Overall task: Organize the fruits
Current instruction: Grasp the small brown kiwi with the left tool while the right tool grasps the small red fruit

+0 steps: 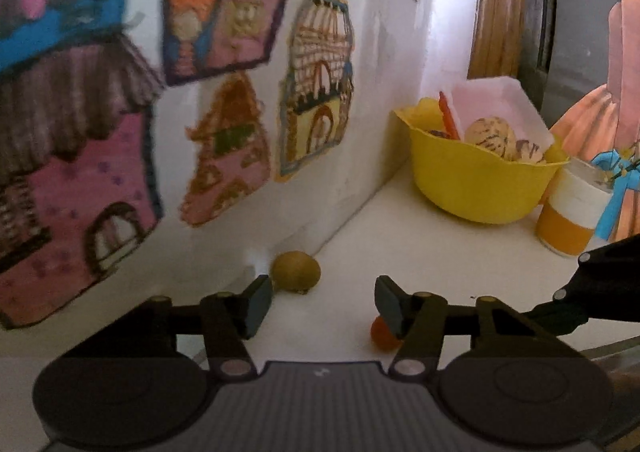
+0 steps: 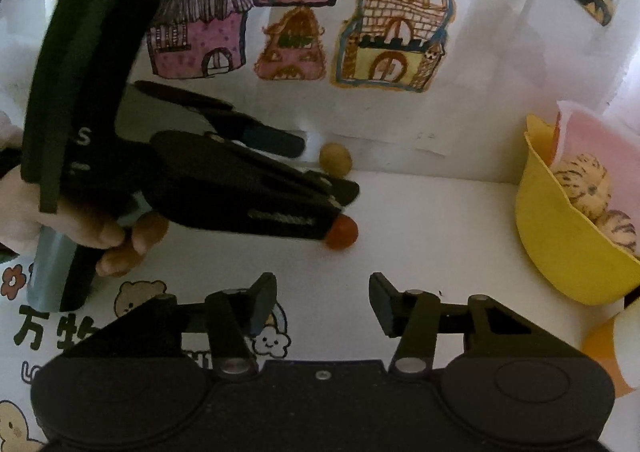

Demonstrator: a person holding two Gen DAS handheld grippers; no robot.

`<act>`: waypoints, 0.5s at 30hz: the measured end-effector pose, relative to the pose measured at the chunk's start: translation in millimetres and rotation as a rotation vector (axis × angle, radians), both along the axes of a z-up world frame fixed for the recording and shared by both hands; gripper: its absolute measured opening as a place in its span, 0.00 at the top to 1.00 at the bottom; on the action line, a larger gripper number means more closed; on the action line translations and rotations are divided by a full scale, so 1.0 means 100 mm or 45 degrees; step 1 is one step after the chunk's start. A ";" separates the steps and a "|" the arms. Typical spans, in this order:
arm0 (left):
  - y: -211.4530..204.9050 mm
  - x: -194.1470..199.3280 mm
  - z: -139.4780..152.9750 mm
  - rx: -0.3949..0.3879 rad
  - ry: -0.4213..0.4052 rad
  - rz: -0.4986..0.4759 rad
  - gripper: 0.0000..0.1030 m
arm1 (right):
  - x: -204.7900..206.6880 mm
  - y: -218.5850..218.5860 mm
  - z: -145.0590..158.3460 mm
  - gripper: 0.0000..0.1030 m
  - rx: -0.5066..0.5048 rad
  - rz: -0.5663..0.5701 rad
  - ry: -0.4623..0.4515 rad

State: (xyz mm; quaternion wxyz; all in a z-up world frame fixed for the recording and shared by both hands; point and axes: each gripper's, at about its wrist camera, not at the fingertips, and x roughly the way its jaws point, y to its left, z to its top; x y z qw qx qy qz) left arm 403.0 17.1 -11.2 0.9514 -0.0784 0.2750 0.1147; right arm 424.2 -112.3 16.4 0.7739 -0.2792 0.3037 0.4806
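Tomato (image 2: 342, 232) on worktop (image 2: 432, 252), just beside left gripper (image 1: 318, 302) tip; fingers spread, lining up grab. Kiwi (image 1: 296, 272) at wall. Bowl (image 1: 480, 187) likely destination. Right gripper (image 2: 322, 302) released, idle.

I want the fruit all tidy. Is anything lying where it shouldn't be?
Yes. Two fruits lie loose on the white table, outside the yellow bowl: a brown kiwi against the wall and a small orange-red fruit by the left gripper.

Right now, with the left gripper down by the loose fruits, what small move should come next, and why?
Probably ease the open left gripper forward around the kiwi, which lies just ahead between its fingertips near the wall. The small orange fruit sits off under its right finger; the yellow bowl waits beyond.
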 end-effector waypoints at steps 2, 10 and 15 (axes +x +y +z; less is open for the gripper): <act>0.02 0.07 -0.02 -0.033 0.022 0.016 0.46 | 0.03 0.05 -0.01 0.52 -0.004 0.008 0.010; 0.09 0.24 -0.09 -0.124 0.036 0.077 0.58 | 0.19 0.25 -0.07 0.60 -0.007 0.011 0.057; 0.14 0.22 -0.11 -0.144 0.024 0.105 0.66 | 0.28 0.33 -0.06 0.60 0.000 -0.020 0.081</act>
